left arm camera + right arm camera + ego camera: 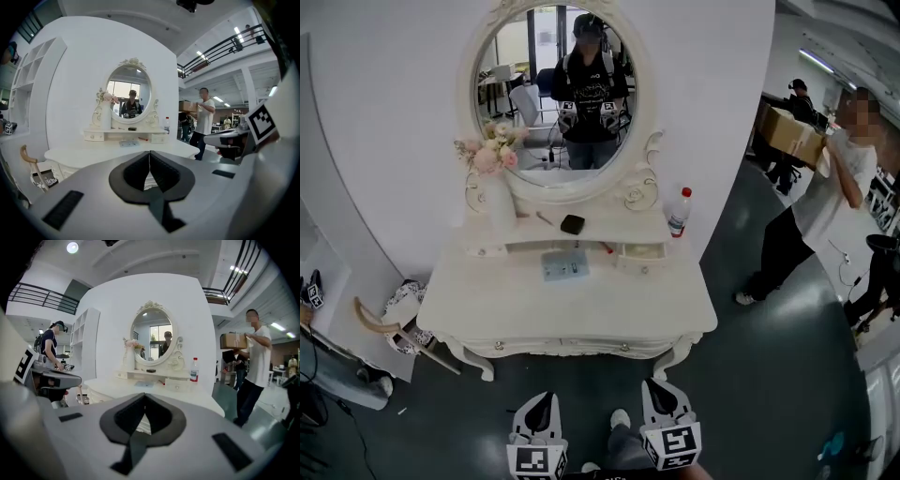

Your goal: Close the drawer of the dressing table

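The left claw (540, 403) and right claw (660, 388) are pressed together, empty. The open drawer (640, 252) lies well ahead, nearer the right claw.

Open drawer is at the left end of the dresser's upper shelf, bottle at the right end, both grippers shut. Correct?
Not quite: the open drawer is at the right end of the shelf, near the bottle, as the head view shows. The rest holds: left gripper and right gripper are shut.
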Demonstrator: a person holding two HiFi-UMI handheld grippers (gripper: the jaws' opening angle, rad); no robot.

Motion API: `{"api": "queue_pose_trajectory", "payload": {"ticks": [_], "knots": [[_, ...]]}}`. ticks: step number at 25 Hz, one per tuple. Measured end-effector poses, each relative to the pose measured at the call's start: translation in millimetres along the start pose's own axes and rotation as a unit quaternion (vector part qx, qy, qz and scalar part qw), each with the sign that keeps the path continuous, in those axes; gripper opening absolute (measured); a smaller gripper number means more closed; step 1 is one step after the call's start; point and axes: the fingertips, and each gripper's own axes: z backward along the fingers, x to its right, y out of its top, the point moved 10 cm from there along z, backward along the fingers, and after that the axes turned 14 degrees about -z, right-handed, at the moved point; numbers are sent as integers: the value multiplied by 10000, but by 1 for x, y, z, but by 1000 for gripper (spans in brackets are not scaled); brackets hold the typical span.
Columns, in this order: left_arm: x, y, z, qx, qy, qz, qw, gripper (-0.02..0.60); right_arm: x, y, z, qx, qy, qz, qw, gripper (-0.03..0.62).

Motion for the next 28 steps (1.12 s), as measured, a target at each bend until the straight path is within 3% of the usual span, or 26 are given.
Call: {"api": "queue_pose_trajectory", "payload": {"ticks": [14,28], "knots": [[13,25,-91,-223,-12,17,9997,15,68,27,-75,-344,105,-220,9991,11],[32,38,-167,-443,294,47,9986,15,118,52,-141,-568,707,-215,9956,11]]}}
